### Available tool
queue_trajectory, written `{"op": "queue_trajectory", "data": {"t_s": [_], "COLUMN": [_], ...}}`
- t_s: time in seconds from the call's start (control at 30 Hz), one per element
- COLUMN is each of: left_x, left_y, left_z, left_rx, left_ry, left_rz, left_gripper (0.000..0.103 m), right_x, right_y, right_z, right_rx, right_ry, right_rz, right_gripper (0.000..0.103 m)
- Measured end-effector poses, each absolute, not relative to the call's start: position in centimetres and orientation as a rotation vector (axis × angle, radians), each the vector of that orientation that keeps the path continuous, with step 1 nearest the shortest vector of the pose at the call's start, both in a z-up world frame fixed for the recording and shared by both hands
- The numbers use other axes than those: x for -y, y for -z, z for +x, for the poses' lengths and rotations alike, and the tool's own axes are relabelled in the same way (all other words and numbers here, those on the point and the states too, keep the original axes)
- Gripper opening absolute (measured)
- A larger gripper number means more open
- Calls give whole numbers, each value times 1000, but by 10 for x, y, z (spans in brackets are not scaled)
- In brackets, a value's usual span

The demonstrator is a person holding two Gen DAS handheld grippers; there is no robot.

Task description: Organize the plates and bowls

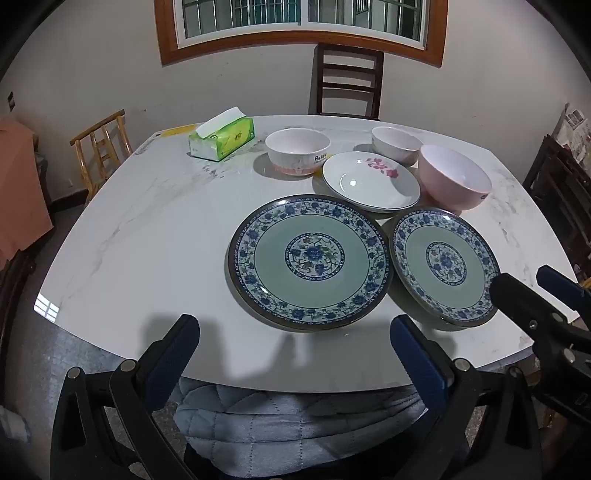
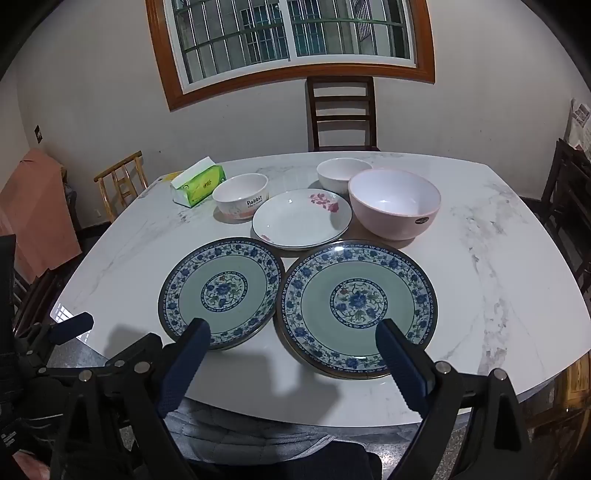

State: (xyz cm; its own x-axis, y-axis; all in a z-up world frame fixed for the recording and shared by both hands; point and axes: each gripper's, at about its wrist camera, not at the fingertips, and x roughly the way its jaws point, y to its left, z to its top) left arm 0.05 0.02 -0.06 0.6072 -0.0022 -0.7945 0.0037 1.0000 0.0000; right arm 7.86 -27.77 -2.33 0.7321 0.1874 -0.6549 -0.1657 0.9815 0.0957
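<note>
The left wrist view shows the right gripper (image 1: 532, 284) poking in at the right edge, over the rim of the right blue plate (image 1: 445, 266); the right wrist view shows the left gripper (image 2: 72, 326) at its left edge, and reads the word "Rabbit" on one bowl (image 2: 241, 198) more clearly. Both pairs of jaws stand wide apart with nothing between them, tilted down over the near edge of the bench (image 1: 147, 221).

Counted: three plates and three bowls. Two blue-patterned plates lie side by side at centre, the left blue plate (image 1: 309, 261) nearly touching its twin. Behind them sits a white plate (image 1: 371, 181) with pink flowers. The Rabbit bowl stands at its left, a white bowl (image 1: 396, 144) behind it, a pink bowl (image 1: 455, 176) at its right. A tissue box (image 1: 221, 138) lies at upper left.

The bench is white marble-look. Behind it stand a dark chair (image 1: 347, 79), a barred window (image 1: 299, 22) and a light wooden chair (image 1: 101, 147) at left.
</note>
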Motion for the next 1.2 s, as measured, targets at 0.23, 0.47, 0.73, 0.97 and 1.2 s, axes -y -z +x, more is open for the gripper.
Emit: {"op": "queue_trajectory", "data": {"t_s": [0.23,0.47,0.73,0.97,1.2], "left_x": [-9,-7,-5,-8,-10], "left_y": [6,12,14,16,16], "left_z": [1,3,2,0,-1], "left_rx": [-937,-958,-960,-959,-962], "left_ry": [-2,-2,-3,-9,-18], "left_rz": [2,-8,-3,-9,-12], "left_gripper": [103,102,102,102,102], "right_x": [277,278,275,273,273], "right_y": [23,20,26,30,34], "right_z": [78,73,76,74,73], "right_rx": [-727,-731,-737,-743,-749], "right_ry": [-192,-196,-199,-206,-211], "right_rz": [36,33,40,46,47], "right_gripper": [94,94,94,94,94]}}
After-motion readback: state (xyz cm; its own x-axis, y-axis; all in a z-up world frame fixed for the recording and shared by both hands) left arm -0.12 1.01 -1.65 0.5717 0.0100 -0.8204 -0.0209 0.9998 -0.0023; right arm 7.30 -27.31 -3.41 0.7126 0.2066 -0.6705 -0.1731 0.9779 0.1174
